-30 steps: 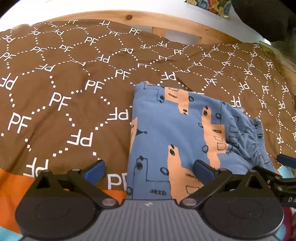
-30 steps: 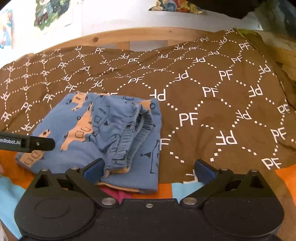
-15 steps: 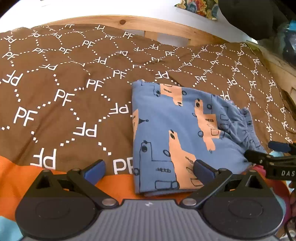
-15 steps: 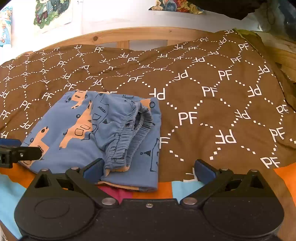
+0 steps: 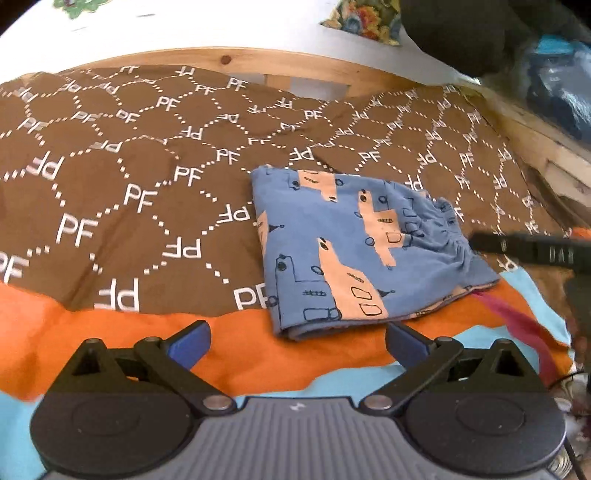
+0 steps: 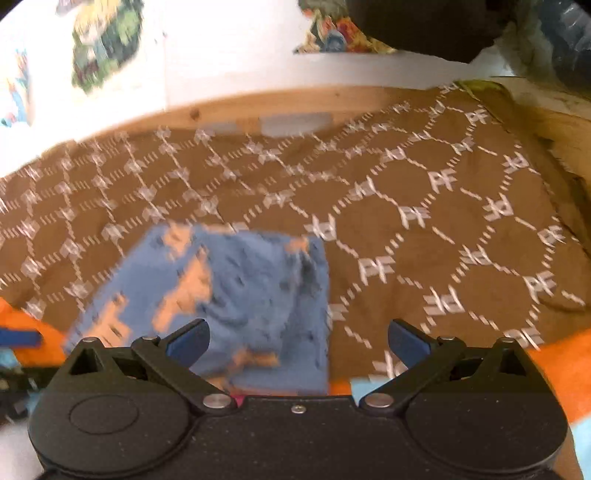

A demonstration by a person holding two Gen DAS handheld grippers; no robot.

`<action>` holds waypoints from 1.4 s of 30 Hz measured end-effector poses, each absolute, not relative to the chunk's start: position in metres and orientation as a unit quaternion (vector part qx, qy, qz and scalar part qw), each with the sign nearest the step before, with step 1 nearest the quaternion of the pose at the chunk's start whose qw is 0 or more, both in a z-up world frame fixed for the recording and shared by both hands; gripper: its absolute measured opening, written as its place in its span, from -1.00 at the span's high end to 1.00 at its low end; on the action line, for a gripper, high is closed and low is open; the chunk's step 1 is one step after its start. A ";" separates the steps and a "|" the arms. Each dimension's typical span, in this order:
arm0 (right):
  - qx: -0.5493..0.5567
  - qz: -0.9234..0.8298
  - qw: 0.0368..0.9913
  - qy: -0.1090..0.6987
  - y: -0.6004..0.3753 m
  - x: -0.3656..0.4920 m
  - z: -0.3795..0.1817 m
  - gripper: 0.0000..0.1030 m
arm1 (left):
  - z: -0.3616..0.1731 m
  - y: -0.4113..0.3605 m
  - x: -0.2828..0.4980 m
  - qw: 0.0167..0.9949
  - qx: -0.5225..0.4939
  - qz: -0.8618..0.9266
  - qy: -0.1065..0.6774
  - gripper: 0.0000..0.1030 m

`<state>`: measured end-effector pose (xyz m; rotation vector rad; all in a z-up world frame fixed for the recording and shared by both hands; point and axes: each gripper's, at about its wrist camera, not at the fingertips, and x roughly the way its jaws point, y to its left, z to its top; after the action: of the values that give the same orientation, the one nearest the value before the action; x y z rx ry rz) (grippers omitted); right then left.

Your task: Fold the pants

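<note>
The pants (image 5: 354, 243), blue with orange block shapes and dark line drawings, lie folded into a compact rectangle on a brown cover (image 5: 122, 177) printed with white dotted hexagons and "PF" letters. Their near edge overhangs an orange band (image 5: 110, 332) of the bedding, with a light blue strip (image 5: 332, 382) nearer still, and a pink-red piece of cloth (image 5: 509, 314) shows from beneath their near right corner. The gathered elastic waistband (image 5: 447, 225) sits at the fold's right side in the left wrist view.

The left gripper (image 5: 297, 341) hangs spread wide above the orange band, just near of the pants, with nothing between its blue fingertips (image 5: 188, 341). The right gripper (image 6: 297, 341) is likewise spread wide and empty; its left fingertip overlaps the pants in its own heavily blurred view, and whether it touches the cloth cannot be told. In the left wrist view, part of the right gripper's black body reaches in from the right, its tip close to the waistband.

At the far edge of the cover runs a pale wooden bed frame (image 5: 258, 64), with a white wall (image 6: 229, 55) behind it carrying colourful pictures (image 6: 105, 44). A dark shape (image 5: 461, 33) fills the upper right corner.
</note>
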<state>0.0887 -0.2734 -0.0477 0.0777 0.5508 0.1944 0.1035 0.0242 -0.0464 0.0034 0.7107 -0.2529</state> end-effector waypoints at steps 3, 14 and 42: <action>0.030 0.131 0.946 0.295 -0.277 0.120 -0.045 -0.99 | -0.034 0.023 0.118 0.926 0.035 -0.142 0.349 -1.00; 0.100 0.270 0.906 0.309 -0.307 0.209 -0.079 -0.99 | -0.042 0.032 0.166 0.920 -0.017 -0.091 0.380 -1.00; 0.092 0.252 0.913 0.308 -0.304 0.205 -0.079 0.10 | -0.046 0.022 0.171 0.904 -0.073 -0.100 0.410 -0.59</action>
<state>0.2047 -0.3042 -0.0788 0.1893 0.6347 0.5198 0.1715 0.0225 -0.0455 -0.1515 0.8467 -0.2063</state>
